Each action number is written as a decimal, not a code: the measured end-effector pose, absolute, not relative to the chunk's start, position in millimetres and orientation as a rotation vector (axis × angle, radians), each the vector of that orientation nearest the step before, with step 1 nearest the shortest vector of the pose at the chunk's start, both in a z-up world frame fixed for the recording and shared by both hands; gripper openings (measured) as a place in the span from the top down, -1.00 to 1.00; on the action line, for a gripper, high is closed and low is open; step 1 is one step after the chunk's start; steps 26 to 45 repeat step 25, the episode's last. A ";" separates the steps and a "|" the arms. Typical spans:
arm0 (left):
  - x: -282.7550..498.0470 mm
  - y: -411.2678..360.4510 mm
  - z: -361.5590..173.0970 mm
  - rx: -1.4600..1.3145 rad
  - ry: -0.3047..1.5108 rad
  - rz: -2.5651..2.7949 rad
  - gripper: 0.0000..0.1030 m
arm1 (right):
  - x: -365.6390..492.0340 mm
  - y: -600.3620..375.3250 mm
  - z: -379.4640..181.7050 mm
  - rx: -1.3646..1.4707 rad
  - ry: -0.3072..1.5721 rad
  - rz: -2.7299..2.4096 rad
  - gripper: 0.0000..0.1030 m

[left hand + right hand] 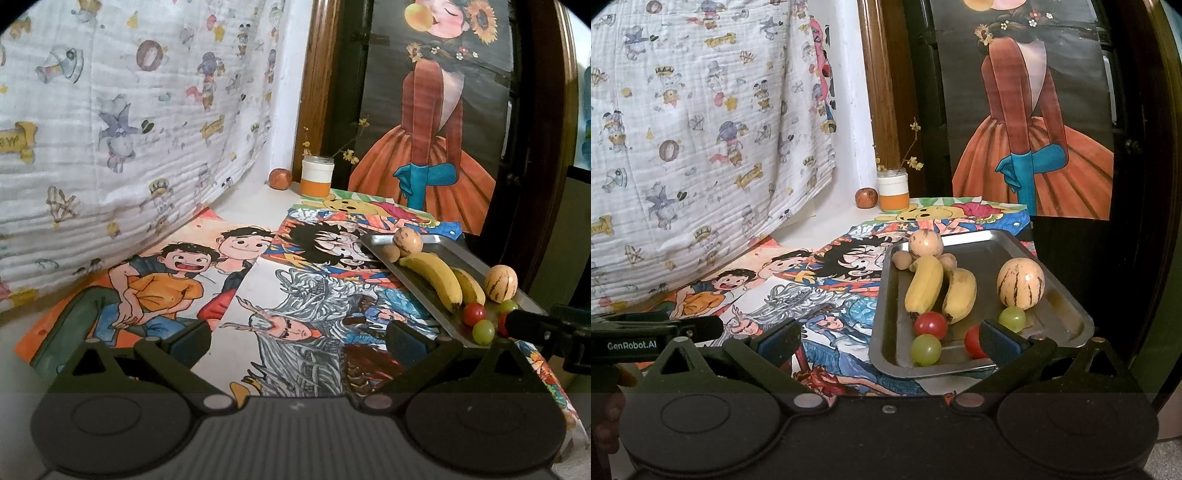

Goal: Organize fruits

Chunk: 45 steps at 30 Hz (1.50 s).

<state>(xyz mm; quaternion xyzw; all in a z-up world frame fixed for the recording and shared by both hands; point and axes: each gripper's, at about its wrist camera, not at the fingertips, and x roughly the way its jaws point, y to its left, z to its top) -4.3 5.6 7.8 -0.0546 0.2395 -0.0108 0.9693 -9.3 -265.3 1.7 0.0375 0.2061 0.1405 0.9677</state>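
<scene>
While both grippers, left (297,341) and right (890,341), hang with jaws apart and empty, bananas (925,286) crowd the metal tray (1067,314); an apple (866,196) sits beside the jar (894,194) at the wall.

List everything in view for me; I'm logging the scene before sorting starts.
tray: 1, metal, on the drawings at right
bananas: 2, yellow, middle of tray
striped melons: 2, cream, one far end, one right side
small brown fruits: 2, by far melon
cherry tomatoes: 2, red, near end of tray
grapes: 2, green, near end of tray
apple: 1, red, off tray by wall
jar: 1, white-orange, holds twigs, beside apple
drawings: several, coloured, cover table
left gripper: fingers open, empty
right gripper: fingers open, empty
</scene>
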 end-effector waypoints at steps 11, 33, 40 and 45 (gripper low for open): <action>-2.1 3.8 5.4 -0.104 0.515 -0.002 -0.99 | -9.6 -264.3 -0.1 0.075 0.420 0.285 -0.99; -3.6 2.7 5.7 -0.106 0.512 -0.017 -0.99 | -9.0 -263.5 -0.8 0.075 0.423 0.285 -0.99; -3.6 2.7 5.7 -0.106 0.512 -0.017 -0.99 | -9.0 -263.5 -0.8 0.075 0.423 0.285 -0.99; -3.6 2.7 5.7 -0.106 0.512 -0.017 -0.99 | -9.0 -263.5 -0.8 0.075 0.423 0.285 -0.99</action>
